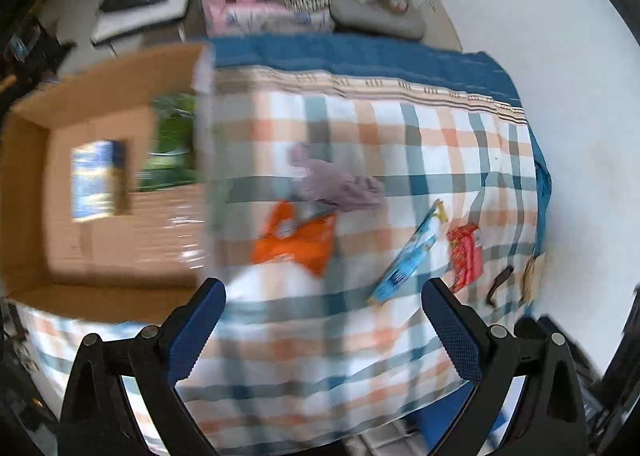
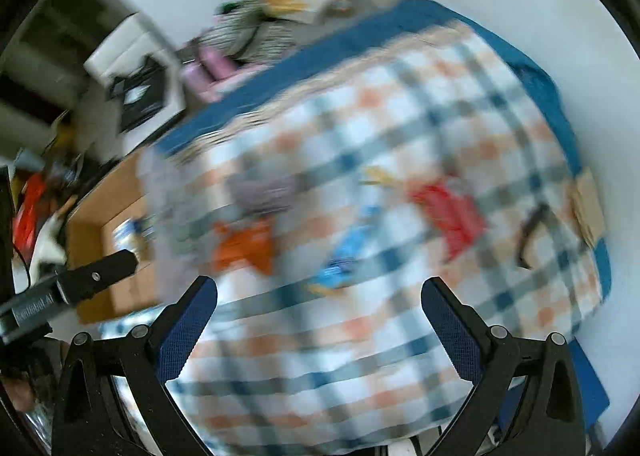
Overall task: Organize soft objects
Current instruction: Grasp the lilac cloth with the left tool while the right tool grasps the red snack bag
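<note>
Cardboard box [image 1: 100, 216] at checked cloth's [image 1: 360, 356] left edge; both grippers [image 1: 322, 320] [image 2: 318, 320] wide apart.

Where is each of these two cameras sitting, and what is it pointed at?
Left wrist: on the left hand-held gripper, above the plaid cloth, facing the cardboard box; both open fingers show.
Right wrist: on the right hand-held gripper, looking down at the blurred cloth; its open fingers and the other gripper's arm show.
Shared: cloth, orange packet, red packet, box.

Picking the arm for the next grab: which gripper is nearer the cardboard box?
Left, as far as the blur allows. The left gripper hovers open beside the cardboard box, which fills its view's left side. The right gripper sits further right, over the plaid cloth.
</note>
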